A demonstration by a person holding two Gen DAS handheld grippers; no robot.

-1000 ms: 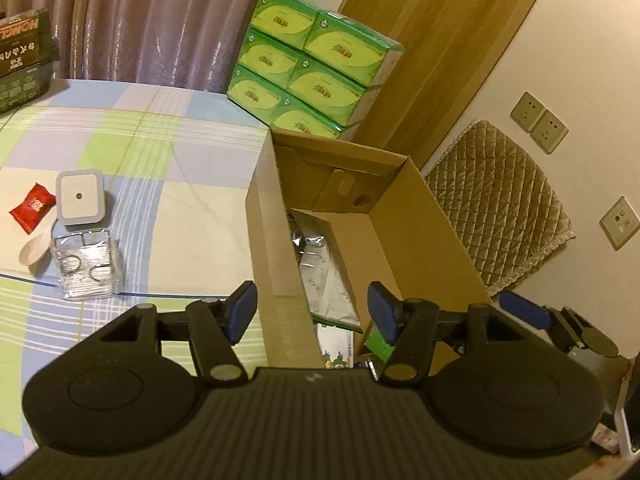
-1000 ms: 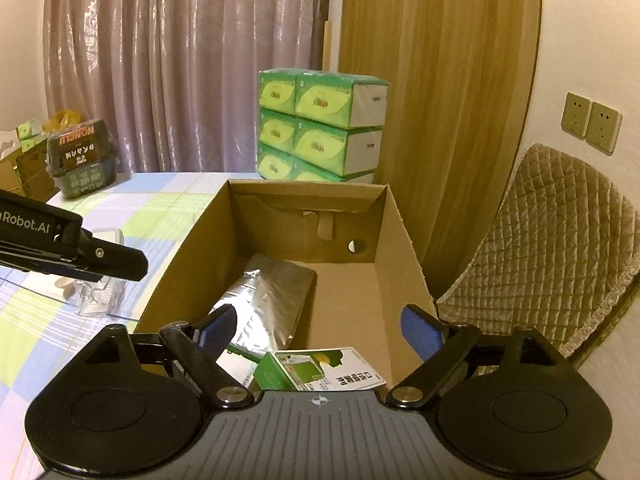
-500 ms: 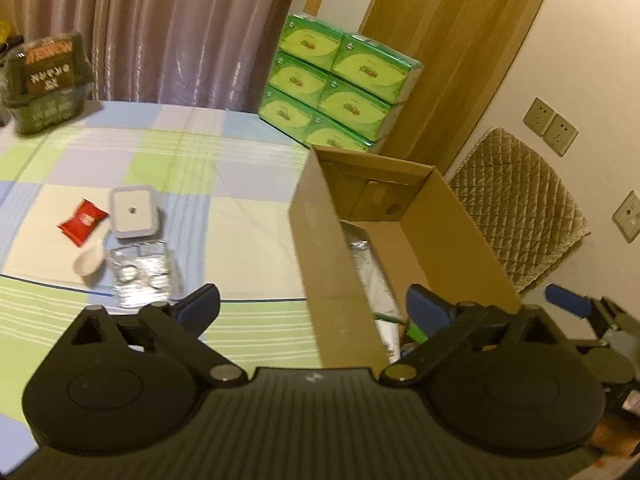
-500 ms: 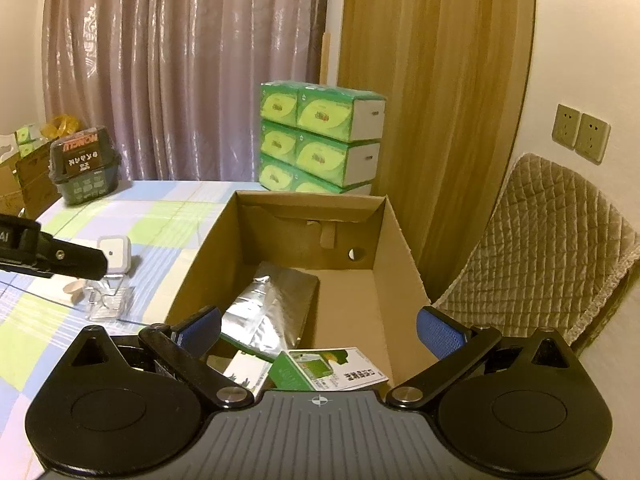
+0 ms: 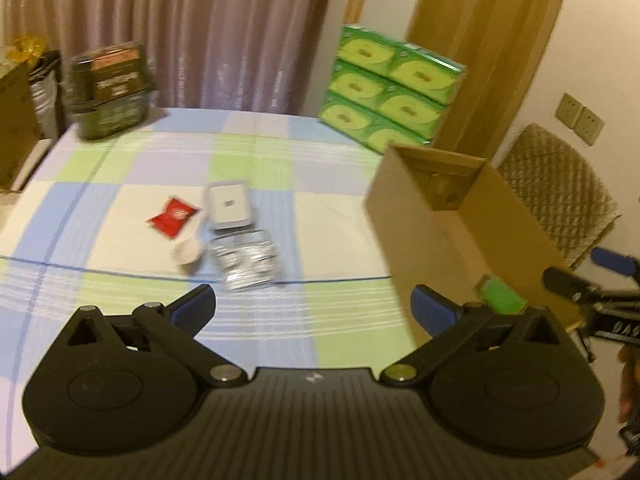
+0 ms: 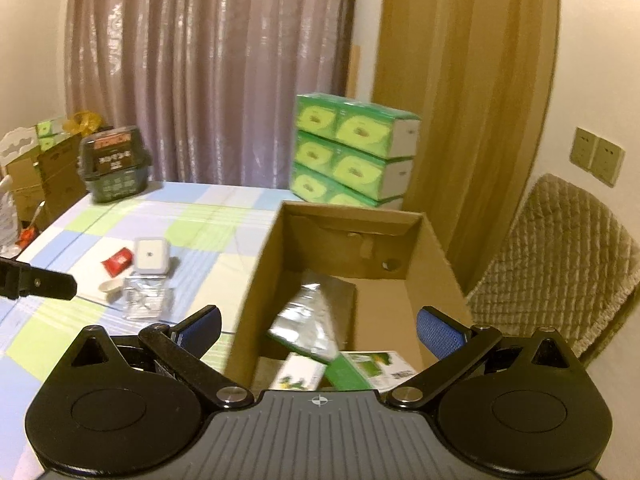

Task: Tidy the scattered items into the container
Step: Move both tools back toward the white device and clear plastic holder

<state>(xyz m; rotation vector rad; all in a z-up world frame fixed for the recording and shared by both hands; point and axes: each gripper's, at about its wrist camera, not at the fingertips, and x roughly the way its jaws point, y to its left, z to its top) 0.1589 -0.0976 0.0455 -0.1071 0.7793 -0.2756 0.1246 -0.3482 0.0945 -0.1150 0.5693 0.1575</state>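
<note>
On the checked tablecloth (image 5: pixel 120 168) lie a red packet (image 5: pixel 173 216), a white square device (image 5: pixel 229 204), a white spoon (image 5: pixel 190 250) and a clear shiny packet (image 5: pixel 248 260). My left gripper (image 5: pixel 314 304) hovers just short of them, jaws opening wide with nothing between them. The open cardboard box (image 6: pixel 436 256) stands to their right and holds a silver foil bag (image 6: pixel 312 320) and green-and-white cartons (image 6: pixel 300 372). My right gripper (image 6: pixel 319 326) is open and empty above the box's near end.
Stacked green tissue packs (image 5: pixel 392 92) stand behind the box. A dark basket (image 5: pixel 112 92) sits at the table's far left corner. A quilted chair (image 6: pixel 560 256) is right of the box, by the wall. Curtains hang behind the table.
My left gripper swung left from the box's side to face the scattered items and spread its jaws wide. The right gripper opened fully and drew back a little from the box.
</note>
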